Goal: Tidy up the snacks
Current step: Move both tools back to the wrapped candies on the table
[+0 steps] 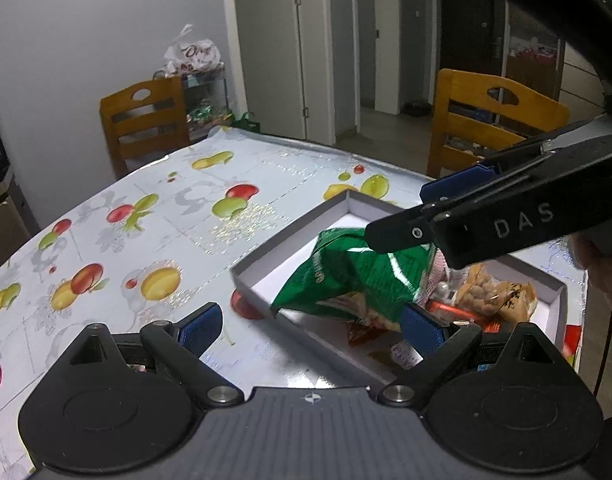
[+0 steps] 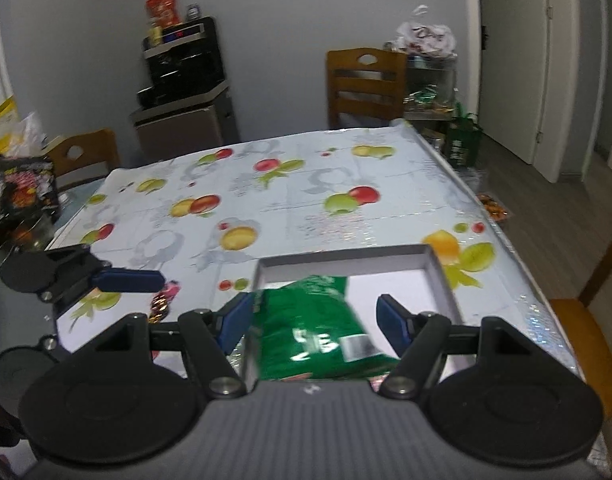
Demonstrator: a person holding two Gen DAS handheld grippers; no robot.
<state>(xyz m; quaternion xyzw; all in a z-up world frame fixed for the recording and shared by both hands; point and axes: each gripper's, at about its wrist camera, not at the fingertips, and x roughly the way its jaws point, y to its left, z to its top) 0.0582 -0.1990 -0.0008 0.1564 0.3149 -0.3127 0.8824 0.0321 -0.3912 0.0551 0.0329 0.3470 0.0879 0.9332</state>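
— So where do we stand?
— Our right tool (image 2: 311, 320) hangs spread over the green bag (image 2: 317, 340) in the box (image 2: 441, 276); bag's length runs straight ahead.
— And left tool (image 1: 311, 326)?
— Spread too, empty, beside the box.

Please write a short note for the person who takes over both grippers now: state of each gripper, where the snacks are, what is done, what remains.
Left gripper: open, empty, near the box's corner.
Right gripper: open above the green bag, not gripping it.
Green bag lies in the grey box, one end over the rim, on top of other snack packets.
Left to do: small snacks on the tablecloth beside the box; perhaps push the green bag fully in.
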